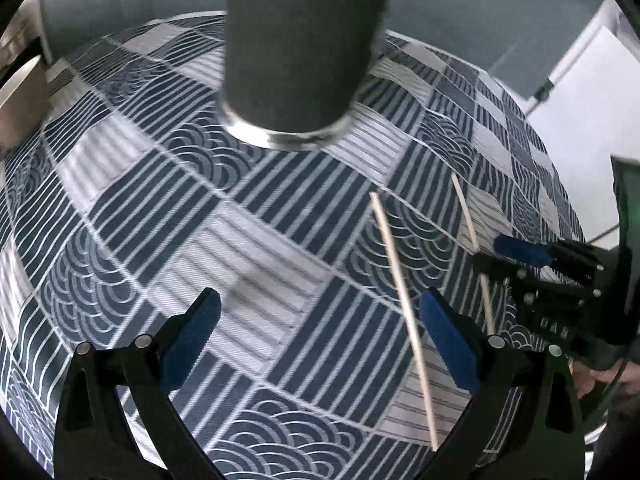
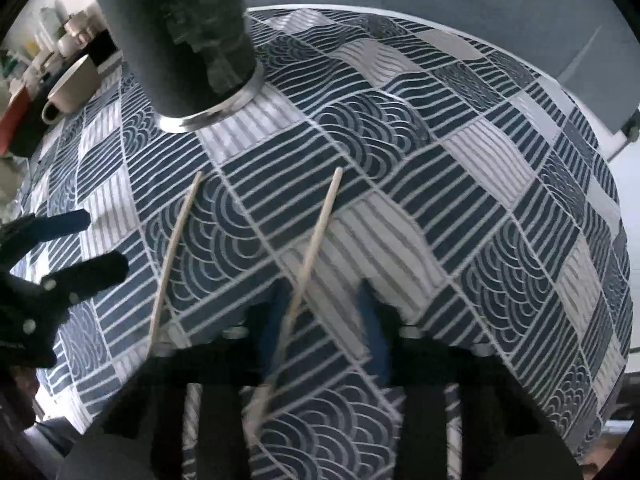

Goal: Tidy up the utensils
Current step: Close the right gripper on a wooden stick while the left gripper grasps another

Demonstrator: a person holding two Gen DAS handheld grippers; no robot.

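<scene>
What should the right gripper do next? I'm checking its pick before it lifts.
Probably shut the right gripper on the right chopstick, which lies between its open fingers on the tablecloth. The other chopstick lies apart; the dark holder stands beyond.

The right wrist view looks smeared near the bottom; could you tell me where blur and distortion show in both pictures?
Right wrist view: the right gripper and the chopstick between its fingers are motion-blurred, while the far tablecloth stays sharp. Left wrist view: the left gripper is crisp, the cup slightly smeared. Both views bulge the table from fisheye distortion.
</scene>
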